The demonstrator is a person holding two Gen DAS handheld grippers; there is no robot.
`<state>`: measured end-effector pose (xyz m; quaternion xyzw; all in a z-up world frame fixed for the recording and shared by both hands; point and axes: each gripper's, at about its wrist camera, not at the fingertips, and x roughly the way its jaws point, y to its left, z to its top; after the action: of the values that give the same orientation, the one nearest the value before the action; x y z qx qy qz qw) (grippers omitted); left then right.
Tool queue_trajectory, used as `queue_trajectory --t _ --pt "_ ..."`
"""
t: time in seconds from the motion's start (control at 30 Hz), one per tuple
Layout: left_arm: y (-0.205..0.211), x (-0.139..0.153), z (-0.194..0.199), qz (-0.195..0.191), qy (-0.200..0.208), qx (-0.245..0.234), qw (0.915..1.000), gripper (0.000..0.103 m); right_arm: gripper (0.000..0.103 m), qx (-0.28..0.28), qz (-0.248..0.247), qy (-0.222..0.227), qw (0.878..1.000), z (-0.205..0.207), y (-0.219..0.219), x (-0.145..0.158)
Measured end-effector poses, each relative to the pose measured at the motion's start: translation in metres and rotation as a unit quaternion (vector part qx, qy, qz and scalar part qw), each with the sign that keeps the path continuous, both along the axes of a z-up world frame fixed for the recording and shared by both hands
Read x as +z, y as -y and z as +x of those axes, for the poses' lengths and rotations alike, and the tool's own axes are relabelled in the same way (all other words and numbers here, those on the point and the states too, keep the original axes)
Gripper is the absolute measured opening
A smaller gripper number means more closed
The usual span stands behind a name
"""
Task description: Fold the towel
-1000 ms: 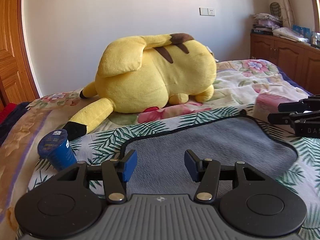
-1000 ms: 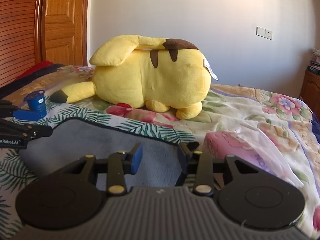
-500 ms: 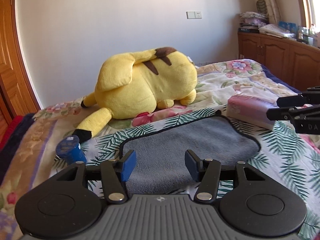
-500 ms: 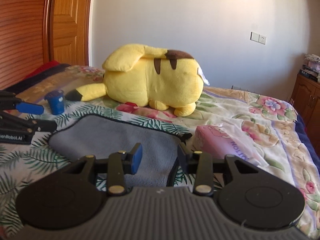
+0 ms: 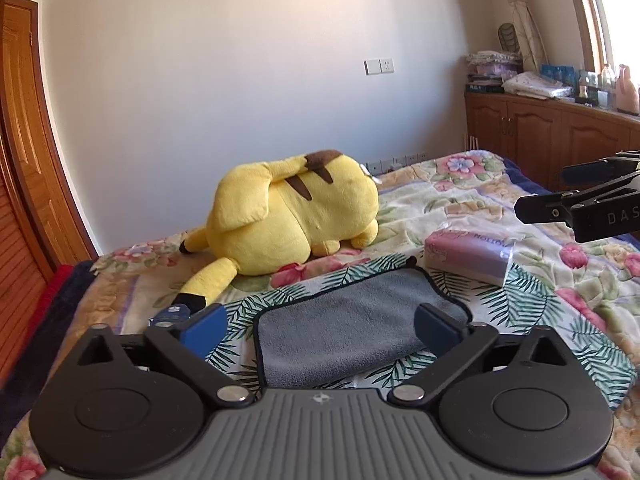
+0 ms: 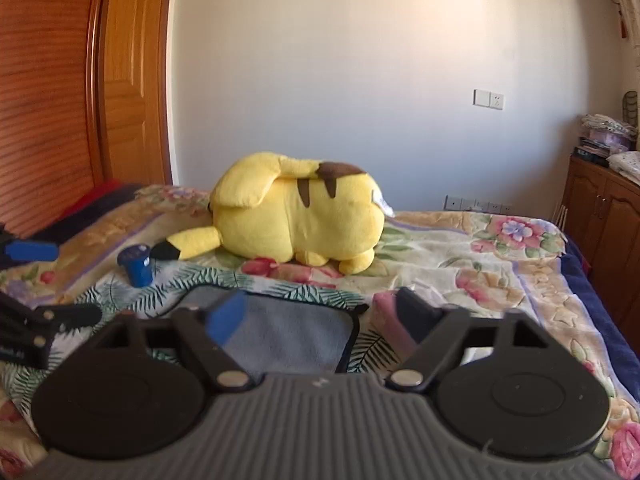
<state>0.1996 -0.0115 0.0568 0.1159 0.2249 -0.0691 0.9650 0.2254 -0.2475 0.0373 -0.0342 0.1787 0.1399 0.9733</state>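
A grey towel with a dark hem lies flat on the flowered bedspread; it also shows in the right wrist view. My left gripper is open and empty, held above the towel's near edge. My right gripper is open and empty, above the towel's near right part. The right gripper's fingers show at the right edge of the left wrist view. The left gripper's fingers show at the left edge of the right wrist view.
A big yellow plush toy lies behind the towel. A pink tissue pack lies at the towel's far right corner. A small blue jar stands left of the towel. Wooden cabinets line the right wall, a wooden door the left.
Both grippers have pulled back and risen, so the towel looks smaller and farther. Both jaws have opened wider.
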Motion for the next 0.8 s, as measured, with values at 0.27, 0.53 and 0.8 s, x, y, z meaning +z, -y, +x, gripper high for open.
queue_trajectory --t 0.27,0.53,0.8 --pt "0.002 0.018 -0.029 -0.005 0.006 0.006 0.9999 0.087 0.103 -0.012 -0.008 -0.002 1.000 -0.020 0.004 0.018" --pt "0.004 0.031 -0.051 -0.013 0.011 0.022 0.9996 0.087 0.103 -0.020 -0.004 0.014 1.000 -0.043 0.009 0.031" --pt "0.000 0.039 -0.082 -0.035 0.016 0.041 0.9984 0.087 0.103 -0.021 0.003 0.021 1.000 -0.076 0.010 0.034"
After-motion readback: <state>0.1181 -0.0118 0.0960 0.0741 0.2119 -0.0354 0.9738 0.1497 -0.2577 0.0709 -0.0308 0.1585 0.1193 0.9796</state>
